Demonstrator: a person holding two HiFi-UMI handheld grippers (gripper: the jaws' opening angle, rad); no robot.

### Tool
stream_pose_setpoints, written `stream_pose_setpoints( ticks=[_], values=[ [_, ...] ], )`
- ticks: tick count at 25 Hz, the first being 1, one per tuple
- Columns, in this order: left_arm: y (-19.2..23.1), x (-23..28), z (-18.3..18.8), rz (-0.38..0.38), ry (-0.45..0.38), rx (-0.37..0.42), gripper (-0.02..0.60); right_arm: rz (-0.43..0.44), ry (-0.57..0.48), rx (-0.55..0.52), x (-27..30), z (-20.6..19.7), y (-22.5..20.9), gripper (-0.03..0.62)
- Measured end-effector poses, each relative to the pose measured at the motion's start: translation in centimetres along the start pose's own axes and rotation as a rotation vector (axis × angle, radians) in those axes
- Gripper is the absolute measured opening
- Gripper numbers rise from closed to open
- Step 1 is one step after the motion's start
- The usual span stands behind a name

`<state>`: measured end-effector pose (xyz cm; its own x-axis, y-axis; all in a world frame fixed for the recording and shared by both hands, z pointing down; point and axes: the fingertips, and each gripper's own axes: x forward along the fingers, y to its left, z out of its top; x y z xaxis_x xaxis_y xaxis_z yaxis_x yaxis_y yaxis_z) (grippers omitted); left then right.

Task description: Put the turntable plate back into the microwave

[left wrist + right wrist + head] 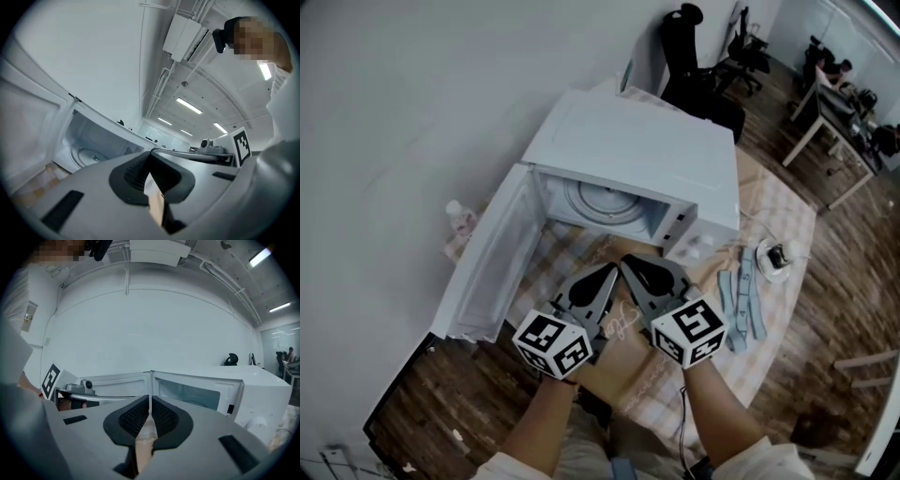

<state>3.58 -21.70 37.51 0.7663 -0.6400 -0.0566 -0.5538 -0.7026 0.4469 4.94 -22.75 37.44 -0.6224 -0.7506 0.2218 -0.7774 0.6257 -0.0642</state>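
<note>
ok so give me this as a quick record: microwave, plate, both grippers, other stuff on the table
microwave: white, on the checked cloth, door swung wide open to the left
plate: round, lying flat inside the microwave
left gripper: shut, empty, in front of the opening
right gripper: shut, empty, tip close beside the left one
other: bottle left of the door, grey strips right of the microwave

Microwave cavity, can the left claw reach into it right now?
Probably yes. The door stands wide open, and nothing shows between the left claw and the cavity. It is shut on the plate, though, together with the right claw.
</note>
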Motion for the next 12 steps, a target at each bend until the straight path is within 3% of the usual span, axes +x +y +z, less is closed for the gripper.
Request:
stream_pose_setpoints(
  ticks=[12],
  values=[
    [-6.5,-3.3,5.2,-0.043,0.003,0.125,0.0,0.082,-0.129,0.039,-5.6,6.2,4.9,0.04]
  ],
)
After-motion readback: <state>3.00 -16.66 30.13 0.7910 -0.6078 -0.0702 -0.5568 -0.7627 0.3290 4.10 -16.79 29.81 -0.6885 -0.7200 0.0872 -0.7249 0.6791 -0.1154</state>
